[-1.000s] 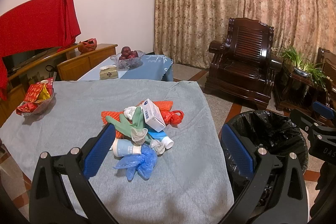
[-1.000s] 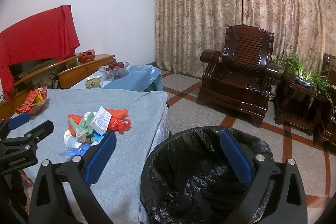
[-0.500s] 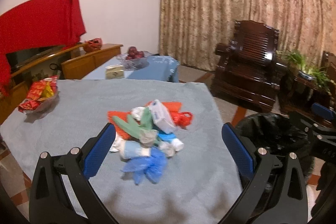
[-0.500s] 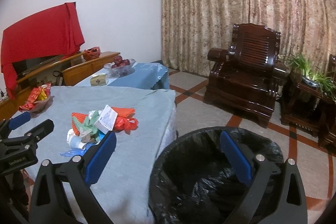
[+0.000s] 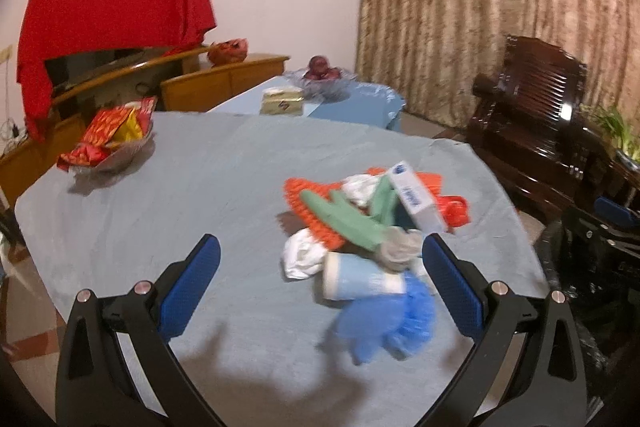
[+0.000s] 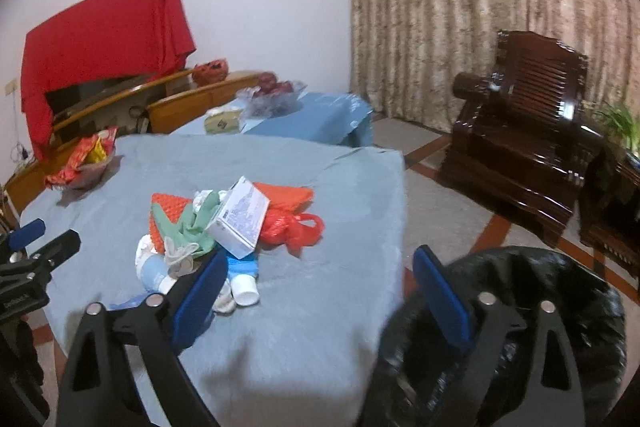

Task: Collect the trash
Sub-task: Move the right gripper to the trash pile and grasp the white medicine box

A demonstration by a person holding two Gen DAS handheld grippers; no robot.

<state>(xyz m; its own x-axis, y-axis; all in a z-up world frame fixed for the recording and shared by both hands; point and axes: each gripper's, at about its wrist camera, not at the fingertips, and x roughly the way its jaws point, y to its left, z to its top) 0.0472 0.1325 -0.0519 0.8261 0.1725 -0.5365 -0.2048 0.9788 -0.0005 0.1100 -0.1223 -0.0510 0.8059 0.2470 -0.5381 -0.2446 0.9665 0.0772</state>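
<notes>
step: approach, nothing collected | trash pile (image 5: pixel 372 239) heaped mid-bench (image 5: pixel 192 195), near the edge by the bin | left gripper (image 5: pixel 320 275) jaws wide apart, empty, aimed low at pile | right gripper (image 6: pixel 320 283) jaws spread, empty | black-lined trash bin (image 6: pixel 560 291) beside bench, mouth open for drops

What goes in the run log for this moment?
left hand-held gripper: open, empty | right hand-held gripper: open, empty | trash pile: on table | bin: beside table
</notes>
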